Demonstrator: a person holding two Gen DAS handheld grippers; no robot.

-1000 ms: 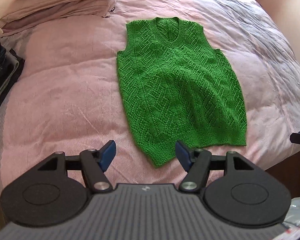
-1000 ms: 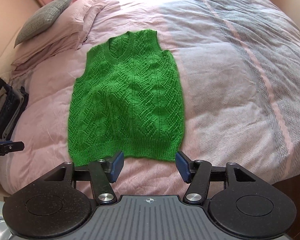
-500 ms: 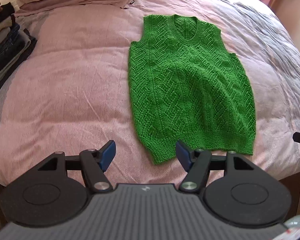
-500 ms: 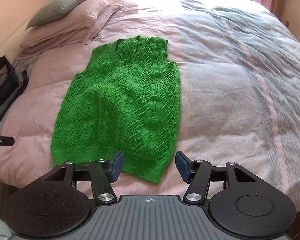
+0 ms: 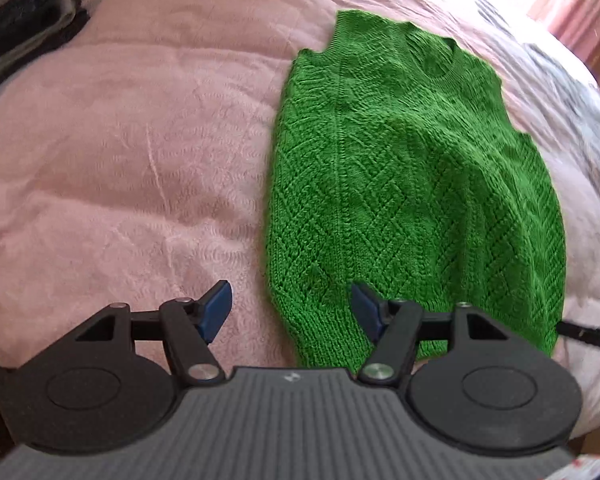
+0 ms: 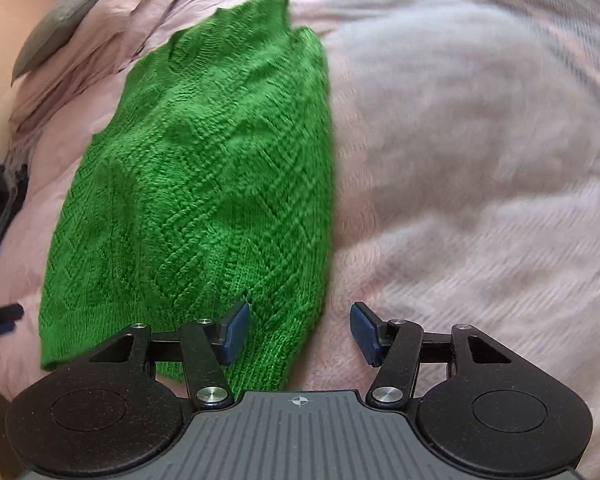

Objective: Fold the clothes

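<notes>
Left gripper [image 5: 291,307] and right gripper [image 6: 299,330] both gape empty over the hem corners of the green knitted vest [image 5: 400,184], flat on the pink quilted bed [image 5: 120,160] near its foot edge. Pinch both corners together, catching both layers.

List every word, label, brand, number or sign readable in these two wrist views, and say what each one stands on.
No readable text in either view.
Left gripper body: a small pale mark, too small to read.
Right gripper body: a crosshair symbol, no letters.
Green knit vest: no label showing.
Pink bedcover: no print.
</notes>
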